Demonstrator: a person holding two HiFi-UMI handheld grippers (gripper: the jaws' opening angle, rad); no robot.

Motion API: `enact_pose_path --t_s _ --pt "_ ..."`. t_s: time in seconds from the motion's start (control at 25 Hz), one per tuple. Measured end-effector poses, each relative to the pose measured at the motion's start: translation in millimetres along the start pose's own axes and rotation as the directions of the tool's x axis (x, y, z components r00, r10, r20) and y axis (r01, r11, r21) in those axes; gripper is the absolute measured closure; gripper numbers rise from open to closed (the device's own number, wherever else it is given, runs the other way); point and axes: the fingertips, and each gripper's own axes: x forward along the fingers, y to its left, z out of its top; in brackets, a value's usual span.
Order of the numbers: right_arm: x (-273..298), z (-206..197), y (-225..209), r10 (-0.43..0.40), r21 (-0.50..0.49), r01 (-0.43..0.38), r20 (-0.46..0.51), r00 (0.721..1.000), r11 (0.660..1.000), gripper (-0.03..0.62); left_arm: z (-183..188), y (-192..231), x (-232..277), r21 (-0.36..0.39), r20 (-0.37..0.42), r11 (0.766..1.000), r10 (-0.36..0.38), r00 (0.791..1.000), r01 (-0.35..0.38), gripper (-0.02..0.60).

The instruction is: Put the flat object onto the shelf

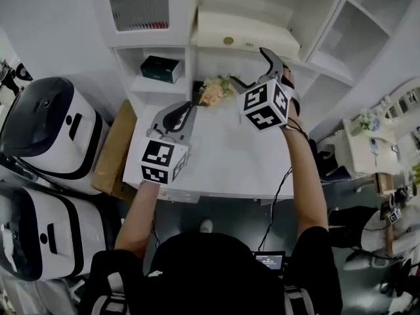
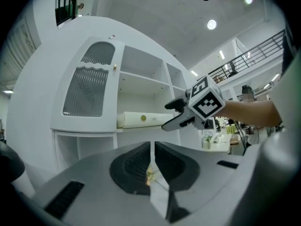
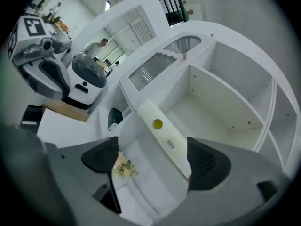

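Flat cream box (image 2: 141, 120): right end hidden behind the right gripper (image 2: 165, 117) in the left gripper view; near end behind a jaw in the right gripper view.
Barcode label (image 3: 170, 144): print too small to read.
Flowers (image 2: 149, 173): only a sliver shows through the slit of the left gripper (image 2: 152, 147).
Dark green box (image 1: 161, 69): lettering too small to read.
White machines (image 1: 49, 133): cut off by the head view's left edge.
Cardboard box (image 1: 113, 151): right side out of sight behind the table (image 1: 223, 169).
Small screen (image 1: 270, 260): contents too small to tell.

The flat box (image 1: 246, 33) is cream with a gold dot (image 1: 228, 41), the shelf (image 1: 187, 18) white, the flowers (image 1: 213, 90) peach.
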Motion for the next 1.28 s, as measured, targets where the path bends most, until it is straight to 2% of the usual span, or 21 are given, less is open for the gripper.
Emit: enact_pose_path --t_s 0.12,0.2,0.44,0.6,0.88,1.04,1.28 --pt "-12.2 -5.5 9.4 0.000 0.056 0.000 -0.003 1.000 0.998 0.164 2.3 -2.4 -7.9 0.002 0.000 1.000 -0.008 1.000 0.008 0.554" --pt "-23.2 -7.3 12.9 -0.022 0.099 0.021 0.003 1.000 0.995 0.256 2.8 -3.6 -15.1 0.002 0.000 1.000 -0.012 1.000 0.012 0.554" --pt "-55.8 -7.6 25.5 -0.078 0.237 0.068 0.031 0.997 0.969 0.408 2.9 -8.3 -36.2 0.006 0.001 1.000 -0.024 1.000 0.024 0.555" --pt "-73.4 -11.5 44.9 -0.077 0.318 0.062 0.034 0.996 0.946 0.437 3.5 -14.1 -50.5 0.024 0.003 0.999 -0.036 0.999 0.036 0.554" --pt "-107.5 -11.5 80.1 -0.064 0.419 0.039 0.046 0.997 0.907 0.536 4.6 -25.4 -77.8 0.018 0.005 0.998 -0.055 0.998 0.055 0.555" --pt "-130.9 -7.0 98.2 -0.084 0.458 0.048 0.059 0.995 0.887 0.585 5.7 -34.2 -96.1 0.016 0.011 0.997 -0.071 0.997 0.071 0.554" --pt "-163.9 1.5 124.7 -0.095 0.506 0.045 0.073 0.993 0.861 0.591 5.7 -42.4 -124.2 0.010 0.012 0.997 -0.082 0.997 0.082 0.554"
